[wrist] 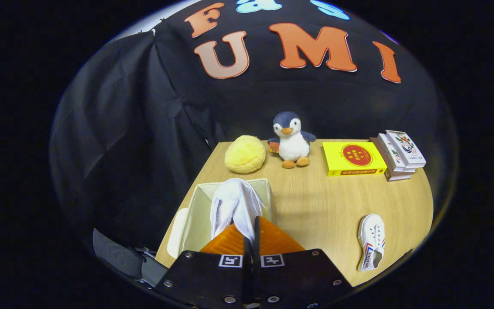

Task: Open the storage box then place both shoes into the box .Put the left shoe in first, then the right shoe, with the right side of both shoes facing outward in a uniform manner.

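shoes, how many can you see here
2: one shoe pinched in the gripper over the open storage box, the other shoe lying on the table beside it.

Tongs [250, 229] clamped on a white shoe [235, 206], holding it over the open storage box [195, 214] at the desk's [315, 206] left edge; second shoe [372, 241] lies near the right edge.

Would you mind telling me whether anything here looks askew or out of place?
Nothing stands out. The gripper has its jaws shut on a white shoe above the open storage box; the other shoe lies flat on the table.
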{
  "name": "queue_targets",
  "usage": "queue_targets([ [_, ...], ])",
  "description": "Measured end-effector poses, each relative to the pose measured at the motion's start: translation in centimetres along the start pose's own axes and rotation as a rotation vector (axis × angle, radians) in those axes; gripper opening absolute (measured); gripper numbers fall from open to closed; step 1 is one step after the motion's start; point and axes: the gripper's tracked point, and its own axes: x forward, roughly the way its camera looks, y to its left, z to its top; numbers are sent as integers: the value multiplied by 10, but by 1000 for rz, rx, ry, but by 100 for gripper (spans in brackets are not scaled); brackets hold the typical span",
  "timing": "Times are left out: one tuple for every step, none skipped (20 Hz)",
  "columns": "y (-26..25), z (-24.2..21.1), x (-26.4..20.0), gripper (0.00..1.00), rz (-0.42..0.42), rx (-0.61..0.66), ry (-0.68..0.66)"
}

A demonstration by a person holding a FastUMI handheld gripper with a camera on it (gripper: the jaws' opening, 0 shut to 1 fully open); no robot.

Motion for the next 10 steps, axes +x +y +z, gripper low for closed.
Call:
queue_targets([
  [8, -5, 12, 1, 3, 4, 25],
  [16, -11, 22, 1, -3, 8, 51],
  [22, -17, 34, 1, -9, 15, 78],
  [25, -24, 45, 1, -24, 21, 107],
  [30, -28, 56, 1, -31, 27, 128],
  [32, -34, 66, 1, -44, 28, 150],
  [36, -40, 76, 1, -56, 36, 173],
  [37, -47, 84, 1, -70, 50, 196],
  [40, -53, 92, 2, -77, 65, 220],
  [42, -59, 98, 1, -86, 83, 242],
])
